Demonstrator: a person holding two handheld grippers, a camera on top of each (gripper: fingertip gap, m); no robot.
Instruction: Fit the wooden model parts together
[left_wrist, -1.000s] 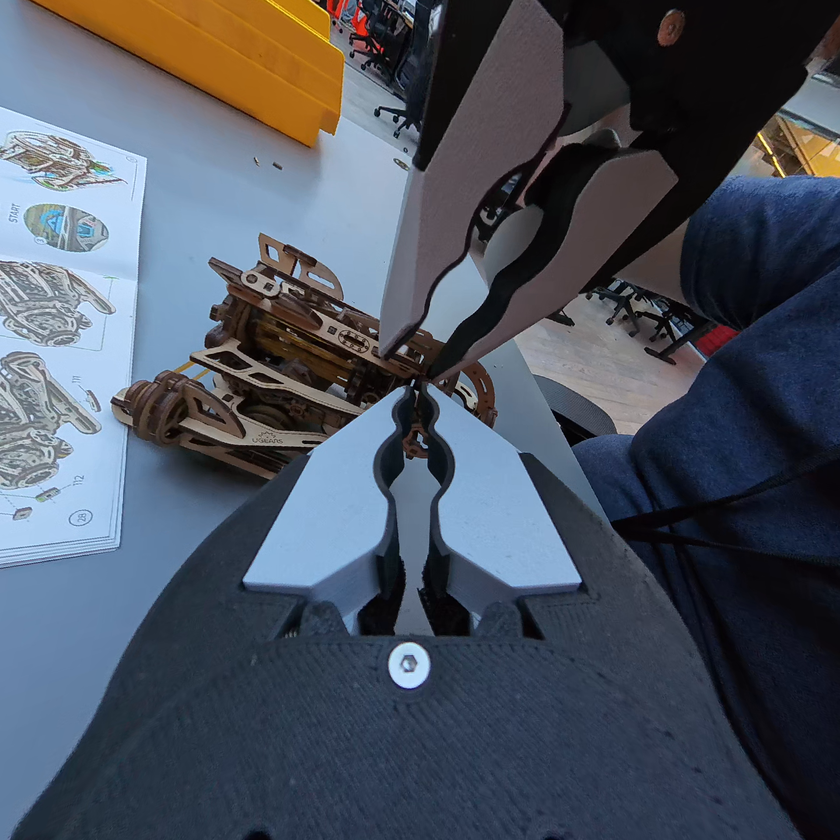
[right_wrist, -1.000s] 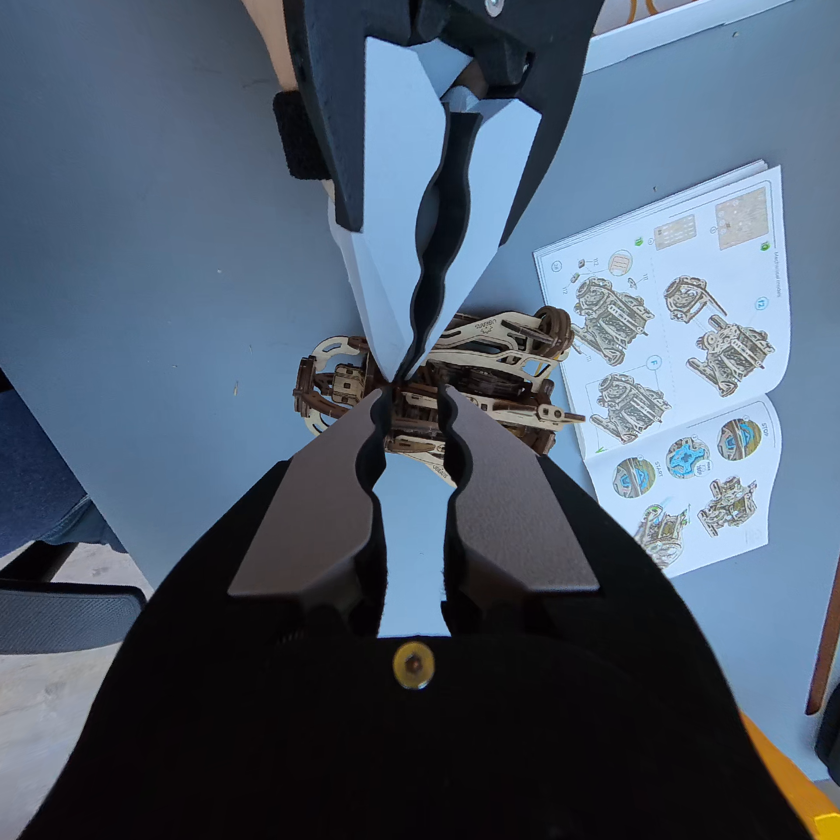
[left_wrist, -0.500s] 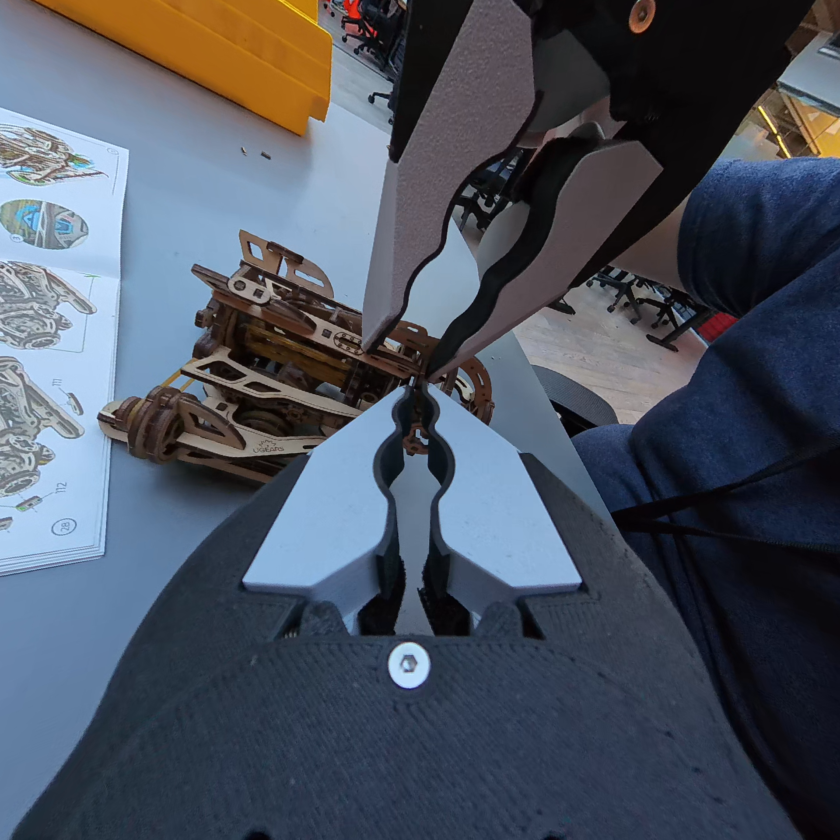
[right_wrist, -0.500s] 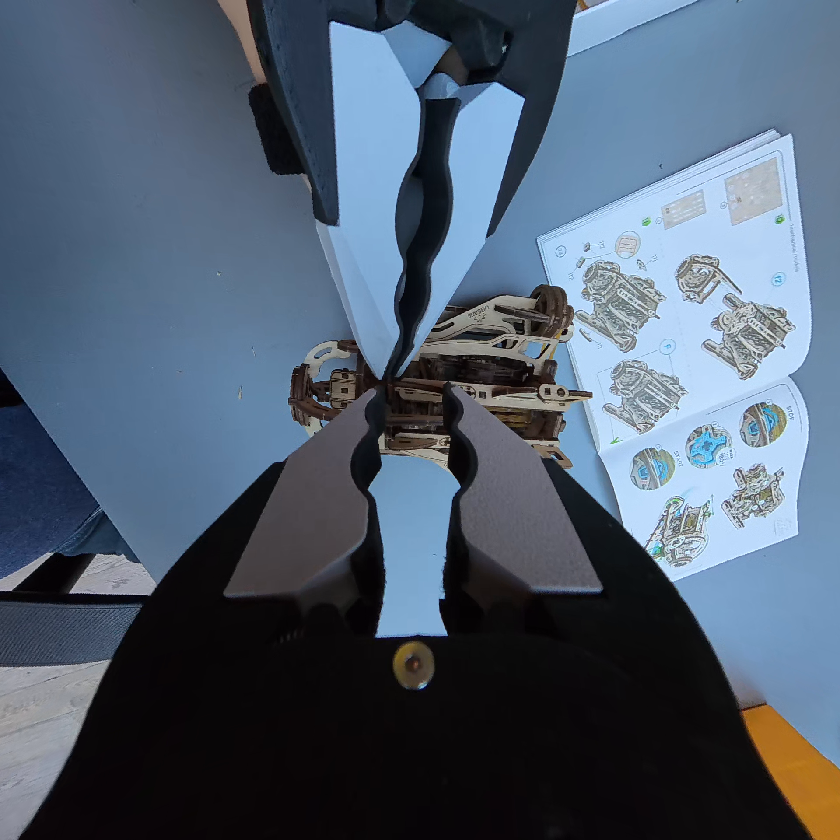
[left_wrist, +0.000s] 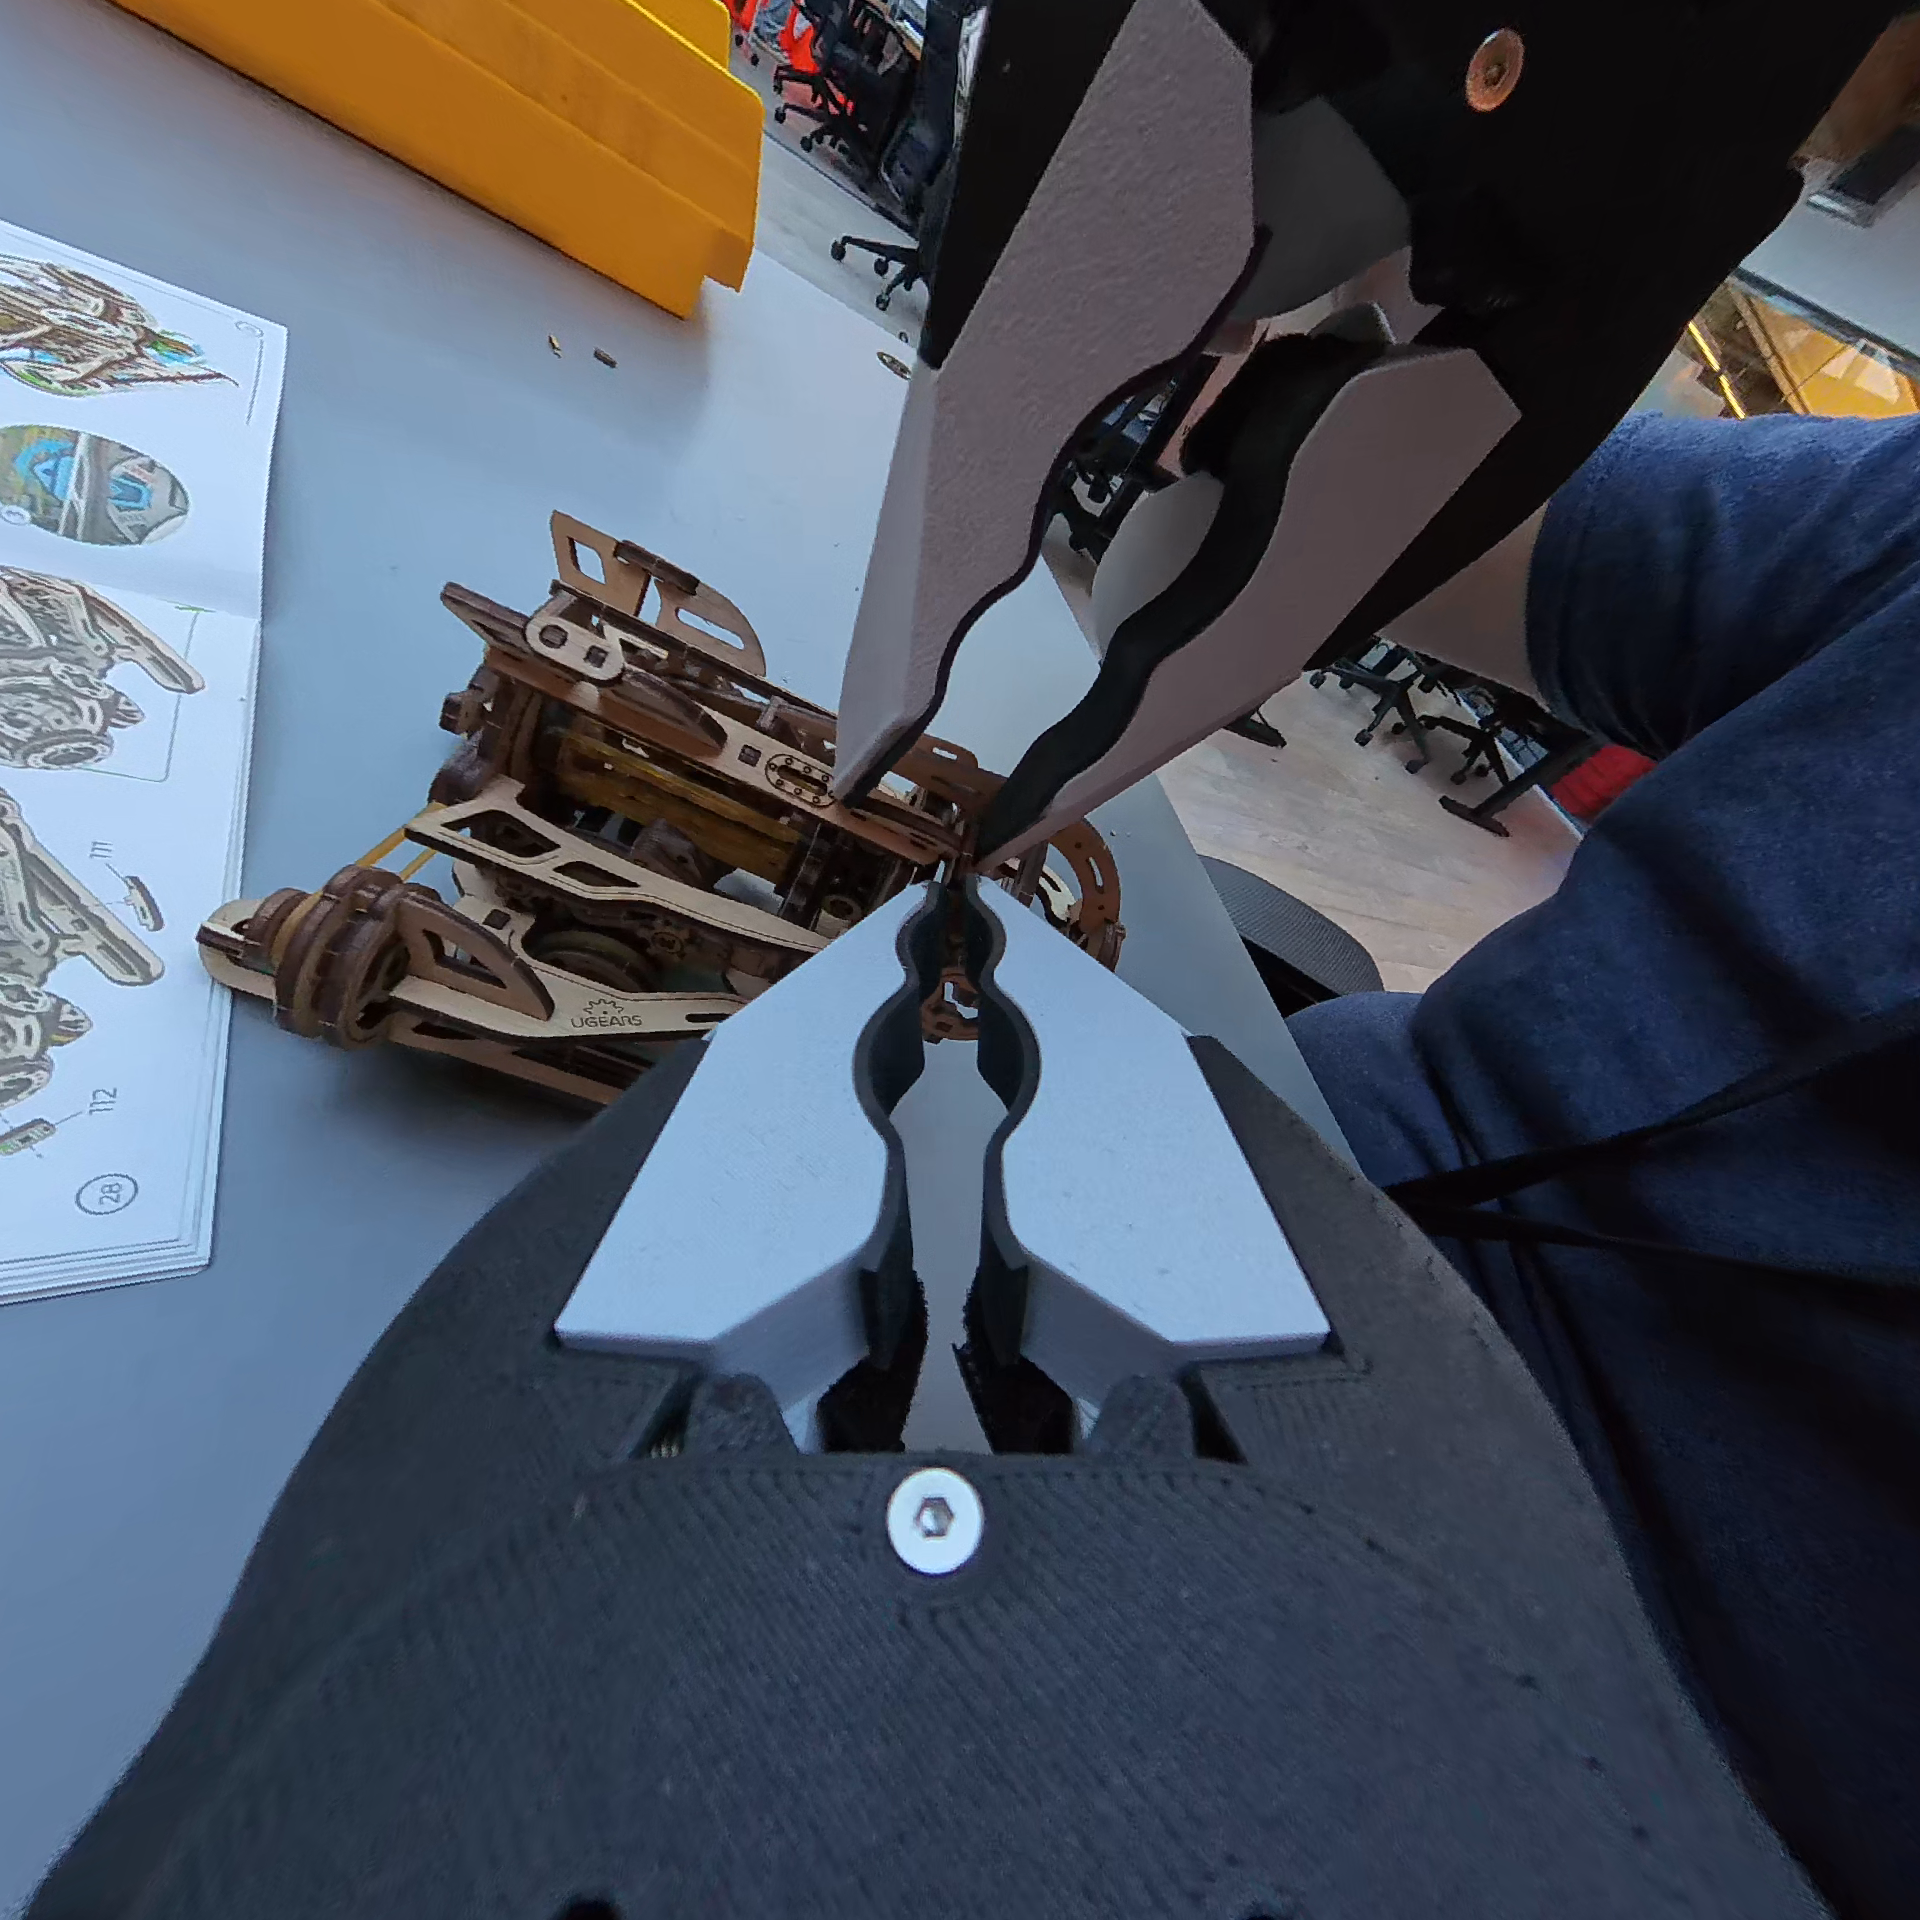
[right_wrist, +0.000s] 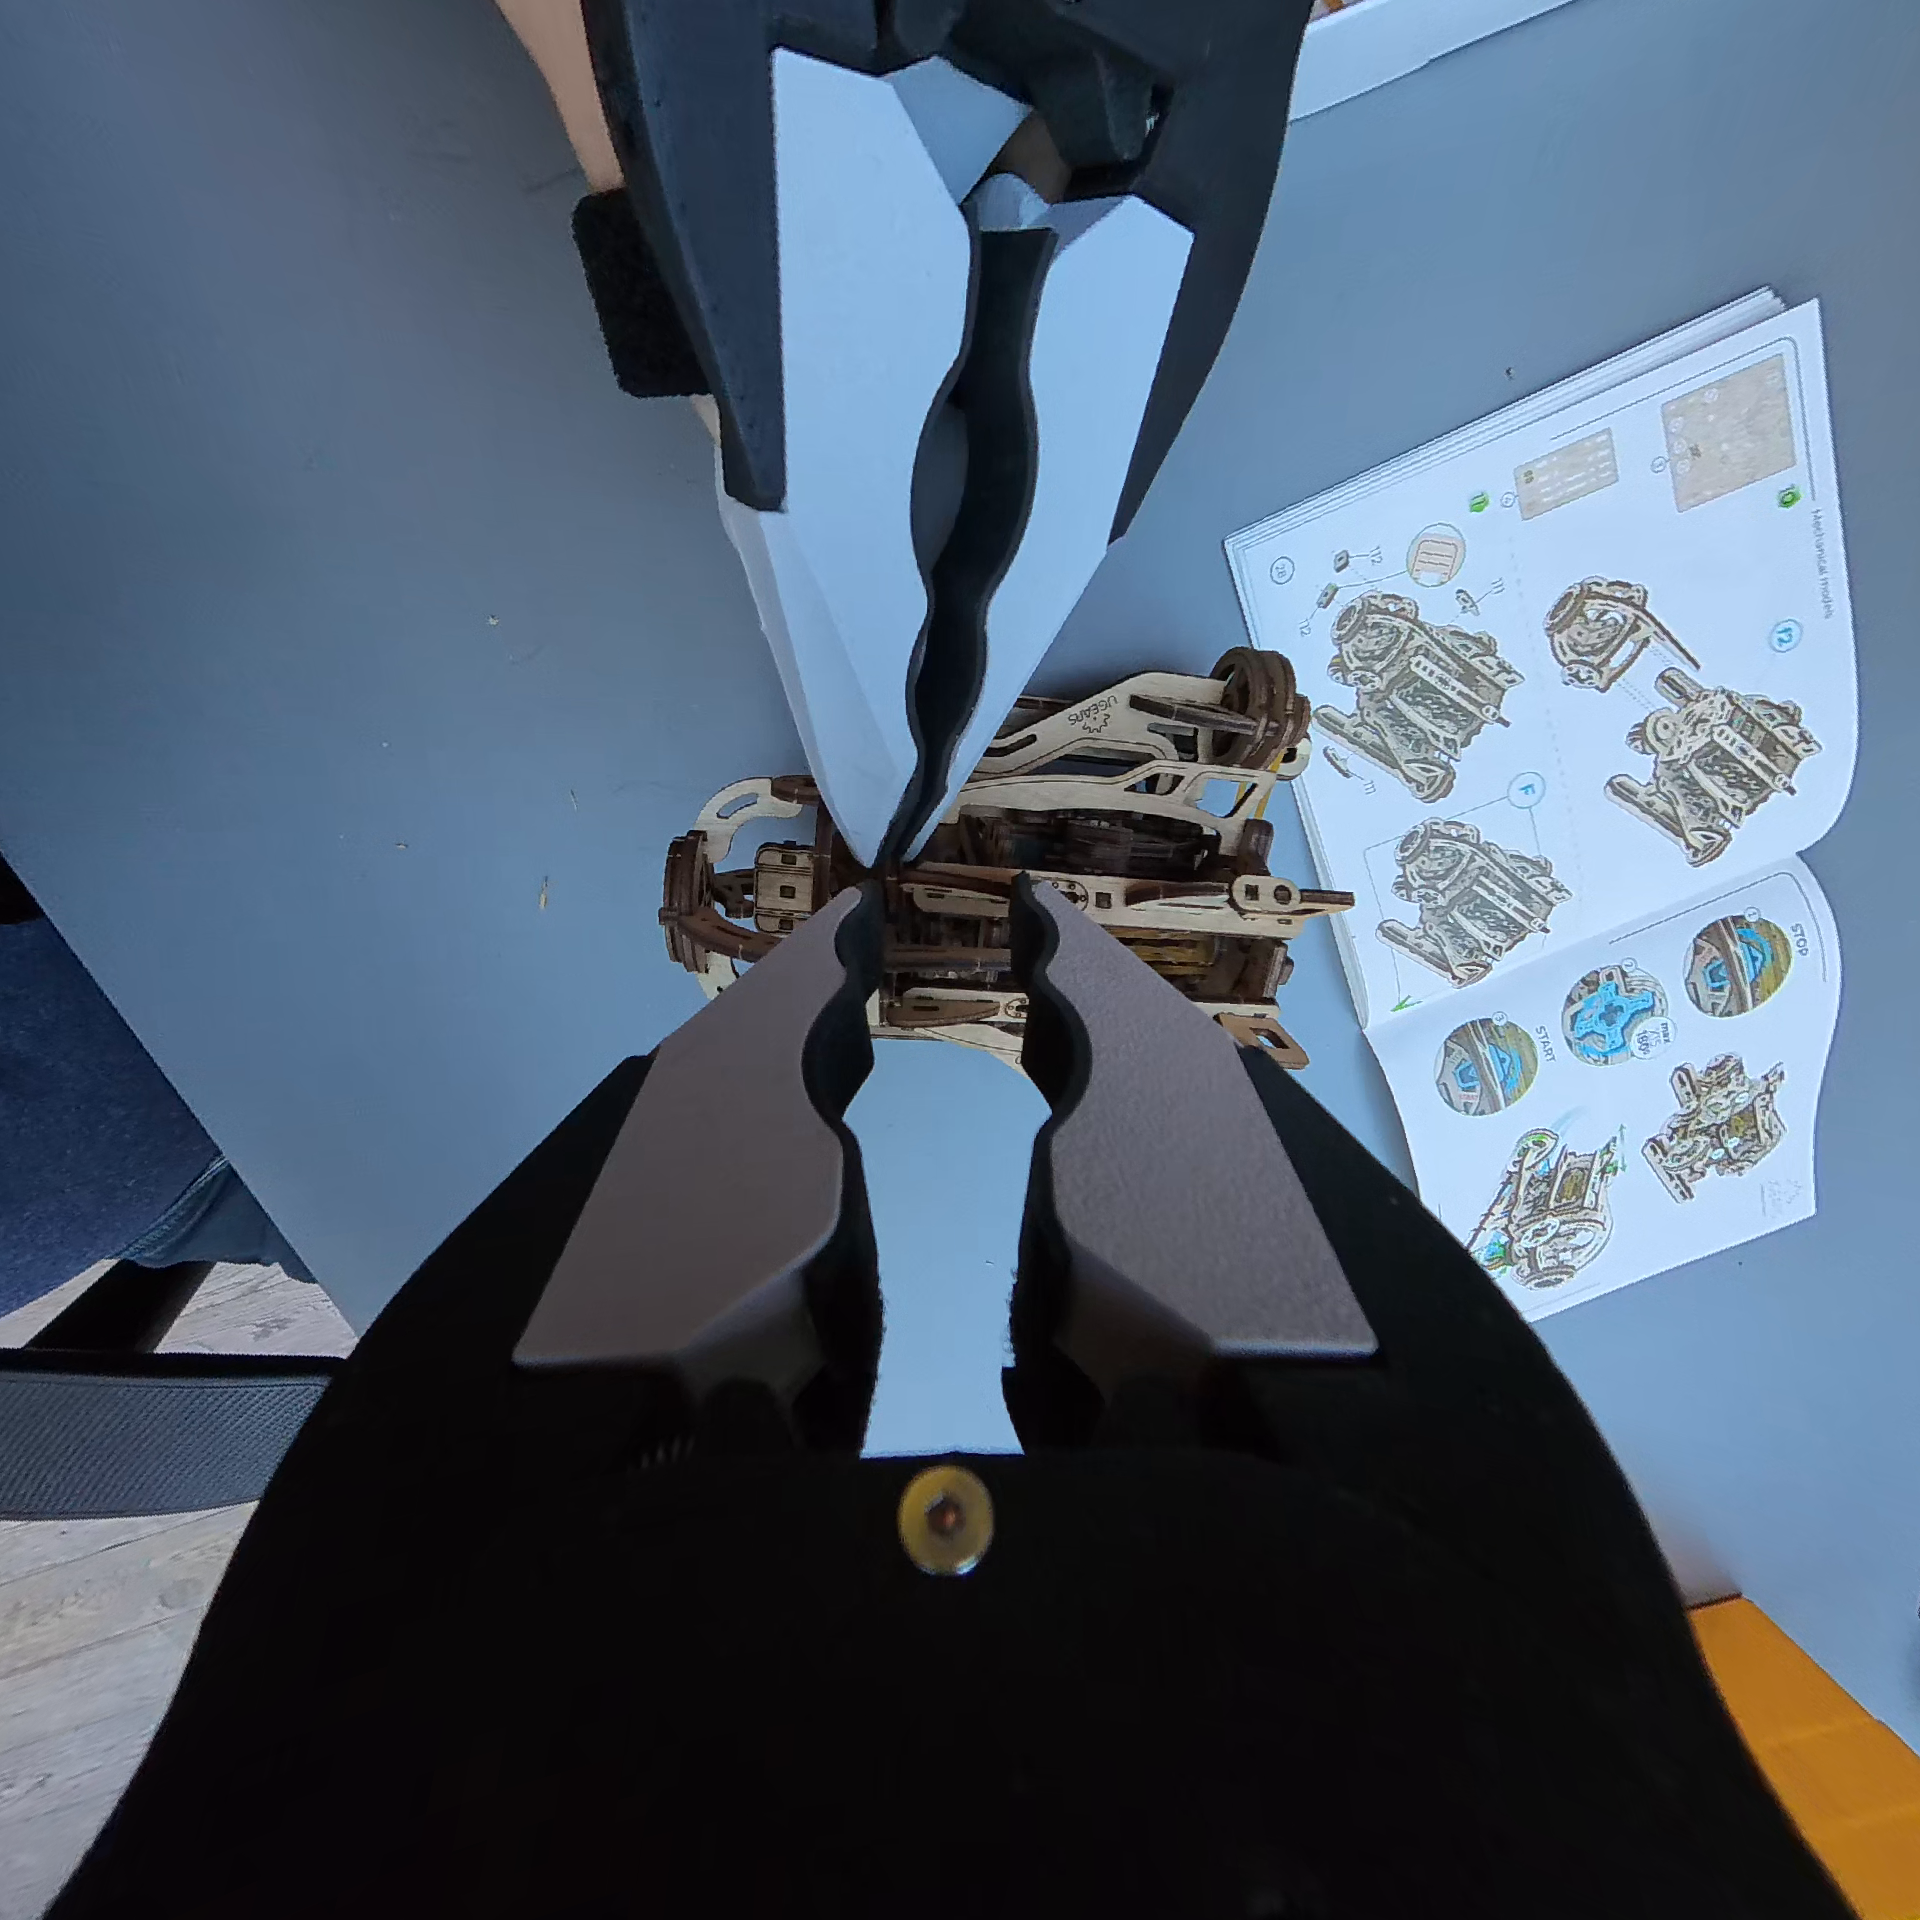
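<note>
Fingers, left gripper (left_wrist: 948, 902): pinched together at the tips, seemingly nipping a small dark bit at the near end of the wooden model (left_wrist: 582, 831), though what lies between the tips is too small to make out. Seen from the right wrist view, the same left gripper (right_wrist: 883, 854) comes down from above with its tips meeting at the model's ring-shaped end.

Fingers, right gripper (right_wrist: 940, 914): spread apart, grasping nothing; its left tip sits right against the left gripper's tips, its right tip over the model's middle frame. In the left wrist view the right gripper (left_wrist: 914, 795) reaches in from above, one tip touching the model's top plate, the other just beside the left gripper's tips.

Items, left to right in the left wrist view:
- Instruction booklet (left_wrist: 114, 727), open, flat, at the left edge of the grey table (left_wrist: 416, 1195).
- Yellow bin (left_wrist: 499, 125), far side of the table, well apart from the model.
- Wooden model, partly built, light and dark plywood, lying on the table just right of the booklet and close to the table's near edge.
- Person's dark blue sleeve (left_wrist: 1714, 831), right side.
- Office chairs (left_wrist: 1434, 717) on the floor beyond the table.
</note>
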